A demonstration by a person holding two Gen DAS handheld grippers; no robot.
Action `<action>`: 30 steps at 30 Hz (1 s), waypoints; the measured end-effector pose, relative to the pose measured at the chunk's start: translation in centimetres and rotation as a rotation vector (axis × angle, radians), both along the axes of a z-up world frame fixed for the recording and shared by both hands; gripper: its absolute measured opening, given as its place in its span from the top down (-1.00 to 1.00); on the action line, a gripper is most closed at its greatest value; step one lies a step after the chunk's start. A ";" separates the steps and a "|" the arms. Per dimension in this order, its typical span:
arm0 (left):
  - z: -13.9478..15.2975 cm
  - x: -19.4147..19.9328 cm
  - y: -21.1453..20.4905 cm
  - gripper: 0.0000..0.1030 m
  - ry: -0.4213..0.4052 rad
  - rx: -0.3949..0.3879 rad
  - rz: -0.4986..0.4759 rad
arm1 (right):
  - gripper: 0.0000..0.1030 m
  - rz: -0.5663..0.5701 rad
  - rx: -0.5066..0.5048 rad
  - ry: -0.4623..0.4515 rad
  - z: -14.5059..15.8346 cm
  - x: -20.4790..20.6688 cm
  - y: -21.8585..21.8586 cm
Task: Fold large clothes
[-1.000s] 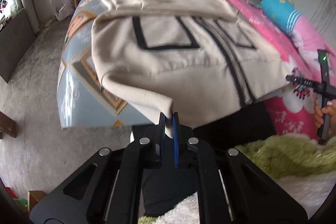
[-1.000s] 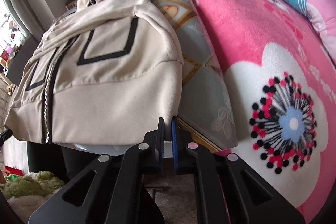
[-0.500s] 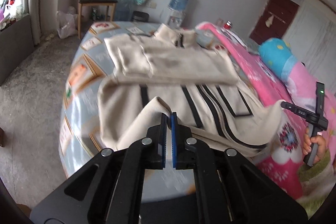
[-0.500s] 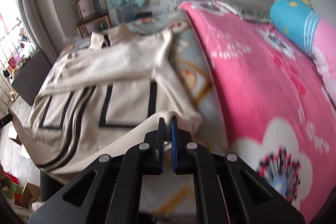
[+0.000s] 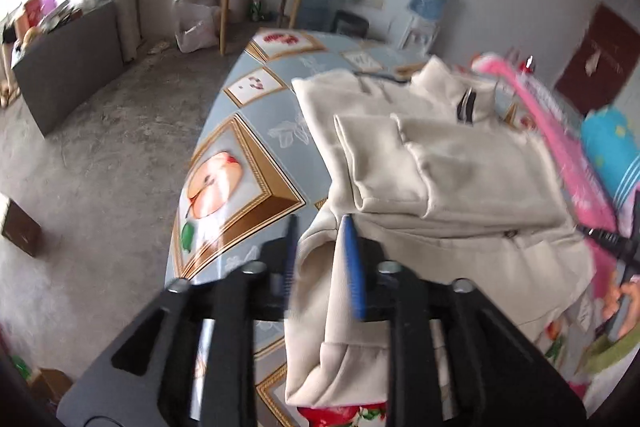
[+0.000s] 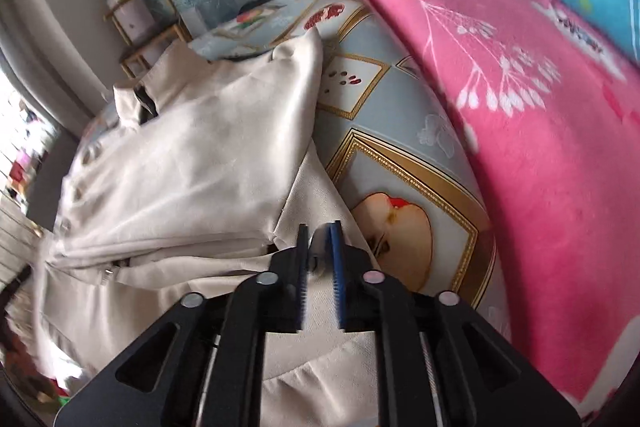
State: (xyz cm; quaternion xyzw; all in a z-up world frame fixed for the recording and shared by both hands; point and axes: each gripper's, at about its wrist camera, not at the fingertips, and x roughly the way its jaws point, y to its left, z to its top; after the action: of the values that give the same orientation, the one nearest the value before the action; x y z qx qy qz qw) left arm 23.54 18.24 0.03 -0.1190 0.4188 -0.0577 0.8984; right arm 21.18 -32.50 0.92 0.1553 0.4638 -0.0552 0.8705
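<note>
1. On the bed's blue-grey sheet printed with gold picture frames (image 5: 256, 147) lies the cream zip-front jacket with black trim (image 5: 448, 163), its lower half brought up over the chest.
2. Left gripper (image 5: 322, 259): jaws have just been opening, now partly apart; the jacket's hem fold sits between them, apparently unpinched.
3. Right gripper (image 6: 320, 267): jaws likewise have just been opening, a narrow gap, cloth beneath.
4. Advice: release both corners together, hem level with the shoulders, then withdraw straight back without snagging.
</note>
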 end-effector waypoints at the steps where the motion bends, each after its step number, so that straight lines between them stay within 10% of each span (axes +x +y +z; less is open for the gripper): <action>1: 0.1 -0.6 0.2 0.38 -0.004 0.006 0.001 | 0.09 -0.016 -0.017 -0.015 0.5 -0.8 -0.2; 2: 0.2 -1.4 0.4 0.37 -0.004 0.009 -0.003 | -0.15 -0.033 -0.038 -0.039 1.2 -1.9 -0.3; 15: -3.2 -11.1 -1.4 -0.27 0.150 -0.110 -0.113 | -0.17 -0.140 0.205 0.073 -2.0 -11.8 -2.5; 30: -6.2 -7.8 0.8 -0.53 0.103 -0.570 0.142 | -0.18 -0.276 0.403 -0.045 -4.0 -9.3 -2.6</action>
State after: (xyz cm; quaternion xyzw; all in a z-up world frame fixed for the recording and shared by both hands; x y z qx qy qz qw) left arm 15.72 19.04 -6.18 -0.3980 0.4212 -0.1040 0.8083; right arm 11.86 -35.05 -3.11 0.3888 0.4203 -0.0764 0.8163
